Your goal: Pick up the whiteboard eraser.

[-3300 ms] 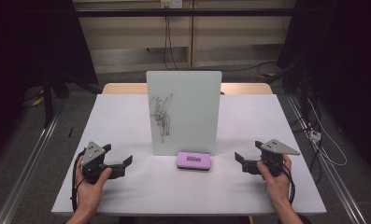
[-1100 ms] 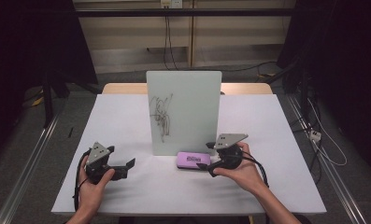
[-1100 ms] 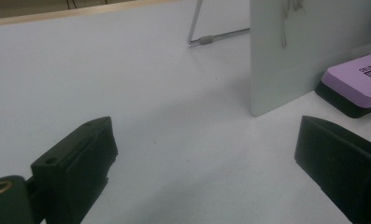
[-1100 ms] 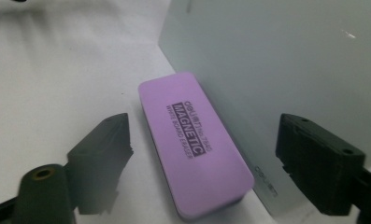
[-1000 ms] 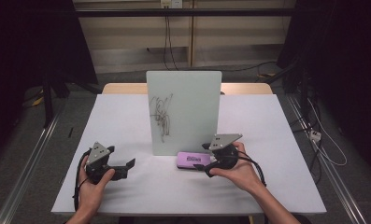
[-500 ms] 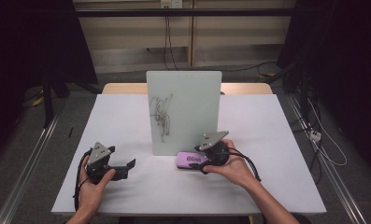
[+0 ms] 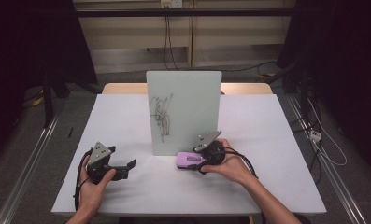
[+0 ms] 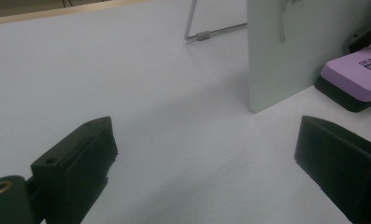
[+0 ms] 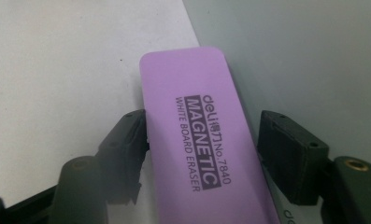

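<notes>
The right gripper view looks straight down the purple whiteboard eraser, whose printed label reads "MAGNETIC WHITE BOARD ERASER". That lettering cannot be read in the high view, where the eraser is a small purple block. Up close, the left jaw touches the eraser's long side. The right jaw stands just off the other side with a sliver of gap, so the right gripper straddles the eraser and its jaws have just been closing around it without a full clamp visible. The eraser's long axis runs away from the camera, between the jaws. In the high view that axis lies roughly parallel to the table's near edge, just in front of the standing whiteboard, right of its middle. The high view alone gives the black scribble on the board and the right hand behind the gripper. The left gripper view shows the left gripper with jaws wide apart and nothing between them, resting toward the table's near left corner, the eraser's black felt underside visible beyond.
</notes>
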Demonstrator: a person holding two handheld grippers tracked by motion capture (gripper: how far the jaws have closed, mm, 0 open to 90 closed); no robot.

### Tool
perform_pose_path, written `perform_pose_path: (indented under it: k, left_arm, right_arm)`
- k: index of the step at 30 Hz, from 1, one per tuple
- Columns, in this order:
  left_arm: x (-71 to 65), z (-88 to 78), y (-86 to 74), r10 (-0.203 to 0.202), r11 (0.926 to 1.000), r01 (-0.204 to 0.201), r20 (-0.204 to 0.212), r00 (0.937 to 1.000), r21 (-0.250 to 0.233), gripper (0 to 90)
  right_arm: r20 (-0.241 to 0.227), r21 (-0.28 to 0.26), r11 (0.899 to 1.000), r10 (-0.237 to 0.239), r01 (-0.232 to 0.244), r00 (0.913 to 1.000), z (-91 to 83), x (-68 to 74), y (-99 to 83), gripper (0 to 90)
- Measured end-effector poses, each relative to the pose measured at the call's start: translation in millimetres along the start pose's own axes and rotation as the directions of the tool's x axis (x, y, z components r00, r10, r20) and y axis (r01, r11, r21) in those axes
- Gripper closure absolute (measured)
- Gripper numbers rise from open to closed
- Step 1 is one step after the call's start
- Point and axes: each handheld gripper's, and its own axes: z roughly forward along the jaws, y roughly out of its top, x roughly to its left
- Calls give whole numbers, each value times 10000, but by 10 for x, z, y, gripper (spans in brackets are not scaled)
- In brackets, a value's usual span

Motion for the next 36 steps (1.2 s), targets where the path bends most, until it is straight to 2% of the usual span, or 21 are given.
perform_pose_path:
  k: [6,11,23,26,36]
  left_arm:
    - [1,7,-1,-29,10000,29,40,10000,8,52]
    - [-5,14,2,-25,10000,25,42,10000,12,52]
    - [6,10,-6,-31,10000,31,74,10000,26,52]
    - [8,10,-8,-39,10000,39,76,10000,35,52]
    - [13,-1,-5,-75,10000,75,67,9999,17,52]
  right_arm:
    - [-194,150,9999,-70,73,9998,21,-16,4,370]
    - [-179,348,9989,-301,307,9994,37,-13,35,366]
    - [-81,636,9965,-536,540,9985,40,19,63,399]
    - [-108,575,9969,-539,545,9985,39,18,60,403]
    - [-1,-76,10000,-63,63,10000,-54,3,60,409]
